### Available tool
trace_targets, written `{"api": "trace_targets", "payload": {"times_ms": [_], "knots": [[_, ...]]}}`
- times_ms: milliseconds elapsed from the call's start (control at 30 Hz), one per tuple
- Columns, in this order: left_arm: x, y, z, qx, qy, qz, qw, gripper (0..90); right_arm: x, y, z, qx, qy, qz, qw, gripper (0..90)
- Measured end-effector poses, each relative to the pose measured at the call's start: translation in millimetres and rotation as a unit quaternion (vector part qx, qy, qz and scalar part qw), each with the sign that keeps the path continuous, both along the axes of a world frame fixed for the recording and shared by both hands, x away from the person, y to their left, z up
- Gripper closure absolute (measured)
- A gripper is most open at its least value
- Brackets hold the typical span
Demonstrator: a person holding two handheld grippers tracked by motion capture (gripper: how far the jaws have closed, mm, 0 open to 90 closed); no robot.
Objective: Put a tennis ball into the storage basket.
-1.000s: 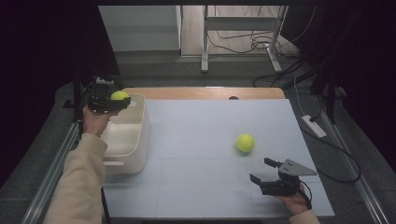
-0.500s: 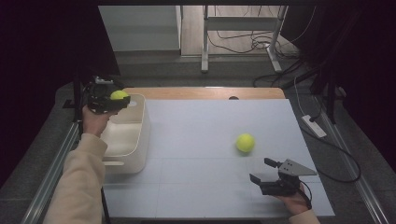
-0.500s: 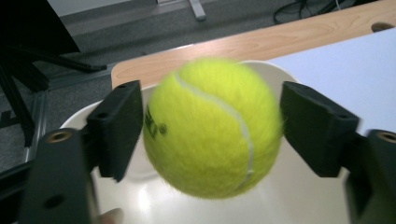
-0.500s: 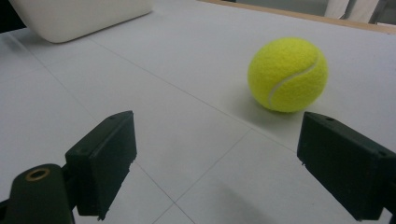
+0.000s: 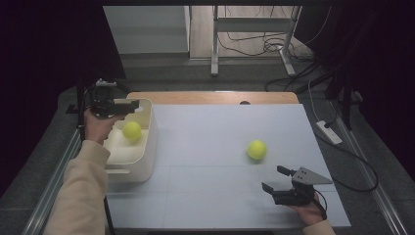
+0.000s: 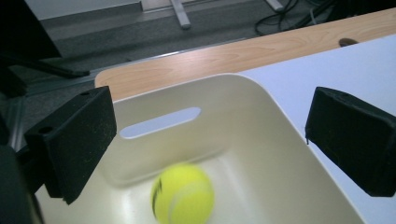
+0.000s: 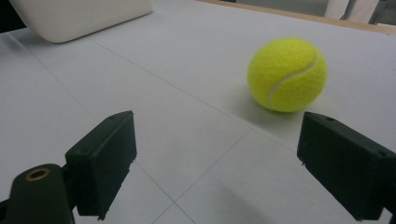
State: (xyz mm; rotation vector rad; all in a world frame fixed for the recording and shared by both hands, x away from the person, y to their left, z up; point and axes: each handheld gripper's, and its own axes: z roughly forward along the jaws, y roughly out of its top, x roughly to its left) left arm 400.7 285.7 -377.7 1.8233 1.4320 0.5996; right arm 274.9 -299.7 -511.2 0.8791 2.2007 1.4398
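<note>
the left gripper [image 5: 128,104], upper left, has just spread its jaws; the ball [image 5: 131,130] it held earlier now sits blurred inside the white bin [image 5: 147,147]. the right gripper [image 5: 276,182], jaws released, rests near a second ball [image 5: 257,150] on the surface [image 5: 210,147].

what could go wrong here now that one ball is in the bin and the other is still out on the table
1. The left gripper has just been opening, nothing between its jaws; the blurred ball in the bin could bounce over the low white bin wall.
2. The second ball lies free on the smooth table ahead of the open right gripper; a nudge may roll it away.
</note>
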Motion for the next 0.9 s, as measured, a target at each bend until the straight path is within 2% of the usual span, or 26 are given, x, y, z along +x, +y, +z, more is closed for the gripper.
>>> {"api": "trace_targets", "payload": {"times_ms": [267, 467, 733, 900], "knots": [[-8.8, -1.2, 4.5, -0.015, -0.007, -0.030, 0.9994, 4.0, -0.3, 0.4, 0.3, 0.001, -0.001, 0.001, 1.0000, 12.1], [-15.5, -5.9, 7.1, -0.018, -0.017, -0.037, 0.9990, 3.8, 1.2, 1.7, 0.6, 0.002, -0.002, 0.001, 1.0000, 12.0], [-26.4, -20.3, 13.4, -0.025, -0.032, -0.078, 0.9962, 3.9, 0.2, 1.1, 1.2, 0.006, -0.001, 0.000, 1.0000, 12.0], [-30.7, -27.0, 15.4, -0.025, -0.039, -0.088, 0.9951, 3.7, 0.0, 1.1, 0.7, 0.004, 0.000, -0.001, 1.0000, 12.0]]}}
